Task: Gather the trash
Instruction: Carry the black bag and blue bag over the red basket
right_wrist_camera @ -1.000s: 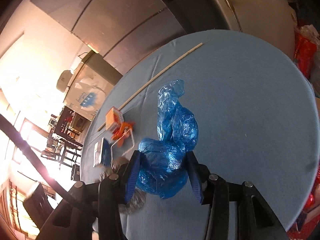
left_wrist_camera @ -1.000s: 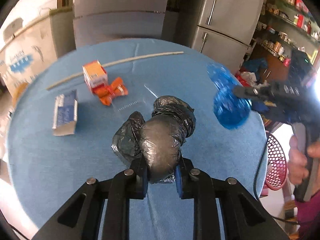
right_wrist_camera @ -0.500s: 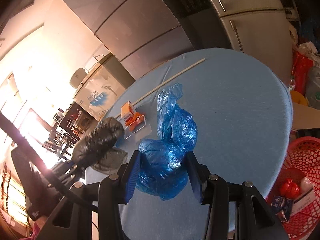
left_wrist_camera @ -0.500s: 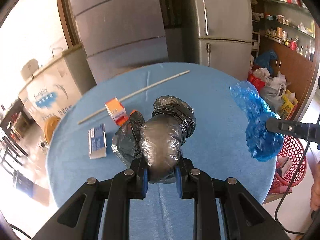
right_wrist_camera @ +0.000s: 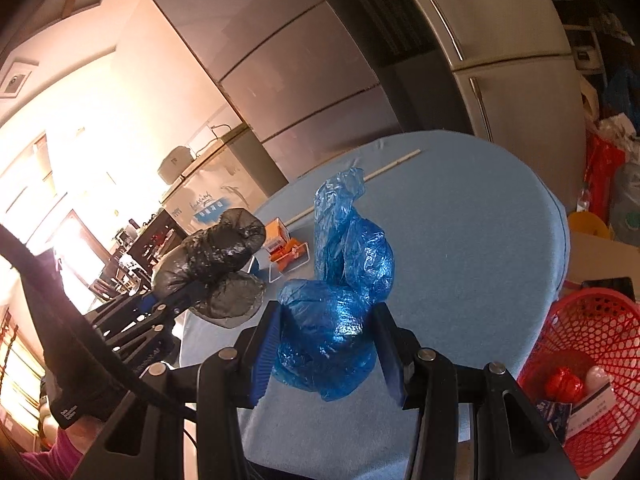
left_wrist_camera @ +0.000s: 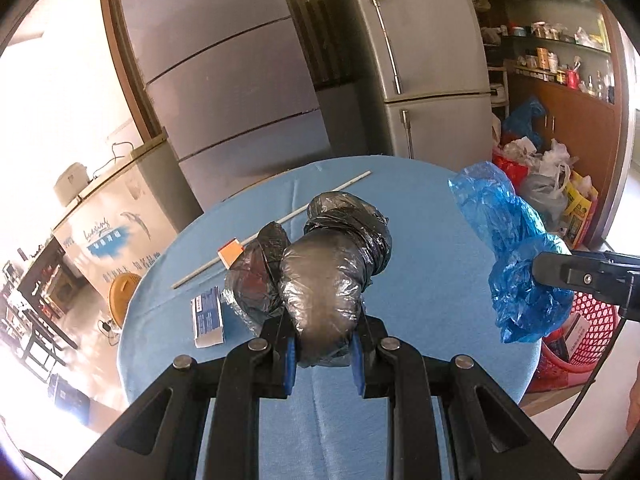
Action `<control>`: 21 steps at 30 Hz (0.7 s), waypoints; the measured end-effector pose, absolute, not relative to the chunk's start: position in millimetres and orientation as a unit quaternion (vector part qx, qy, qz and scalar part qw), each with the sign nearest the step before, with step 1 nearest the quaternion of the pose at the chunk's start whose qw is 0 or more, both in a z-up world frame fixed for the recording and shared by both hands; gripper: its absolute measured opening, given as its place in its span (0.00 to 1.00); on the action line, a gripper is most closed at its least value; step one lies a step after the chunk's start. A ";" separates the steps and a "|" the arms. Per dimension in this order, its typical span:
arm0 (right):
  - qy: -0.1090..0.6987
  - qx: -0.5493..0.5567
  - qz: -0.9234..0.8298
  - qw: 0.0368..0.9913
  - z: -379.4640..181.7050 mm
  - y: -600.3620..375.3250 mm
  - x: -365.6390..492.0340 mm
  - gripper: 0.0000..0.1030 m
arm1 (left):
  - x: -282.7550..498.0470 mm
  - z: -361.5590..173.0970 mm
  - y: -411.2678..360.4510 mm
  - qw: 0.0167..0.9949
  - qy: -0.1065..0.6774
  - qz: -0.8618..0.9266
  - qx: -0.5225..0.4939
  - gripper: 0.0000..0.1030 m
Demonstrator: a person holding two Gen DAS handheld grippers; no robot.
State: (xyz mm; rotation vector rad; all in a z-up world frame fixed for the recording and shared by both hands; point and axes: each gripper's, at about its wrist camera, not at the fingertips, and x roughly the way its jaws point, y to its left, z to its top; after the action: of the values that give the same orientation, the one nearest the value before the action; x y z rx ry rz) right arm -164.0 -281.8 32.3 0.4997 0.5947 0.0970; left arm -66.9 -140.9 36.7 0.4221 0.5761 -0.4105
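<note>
Left to right. My left gripper [left_wrist_camera: 323,354] is clamped on a black plastic bag [left_wrist_camera: 328,280], bundle held above the blue round table [left_wrist_camera: 420,280]. On the table behind it: blue-white box [left_wrist_camera: 208,316], orange box [left_wrist_camera: 231,252], thin white stick [left_wrist_camera: 276,224]. My right gripper [right_wrist_camera: 328,350] pinches a crumpled blue plastic bag [right_wrist_camera: 340,280], also off the table. Red mesh basket [right_wrist_camera: 592,360] sits past the table's right edge, some trash inside, probably wrappers.

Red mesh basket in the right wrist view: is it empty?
No. The red mesh plastic basket beside the round blue table already holds a red crumpled wrapper and some packets.
</note>
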 end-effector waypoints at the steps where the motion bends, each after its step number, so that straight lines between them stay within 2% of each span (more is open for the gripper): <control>1: 0.287 0.241 0.047 0.926 33.0 -281.7 -166.5 0.47 | -67.8 37.1 -141.8 0.916 0.280 -0.200 0.206 0.22; 21: 0.263 0.250 0.033 0.931 37.5 -293.5 -201.8 0.47 | -85.4 31.7 -163.1 0.908 0.268 -0.216 0.238 0.22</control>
State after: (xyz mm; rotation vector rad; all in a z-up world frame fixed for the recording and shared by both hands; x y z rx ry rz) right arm -201.8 -293.5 37.5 0.5118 0.5386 0.0668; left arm -85.4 -163.1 31.7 0.4909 0.5523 -0.4462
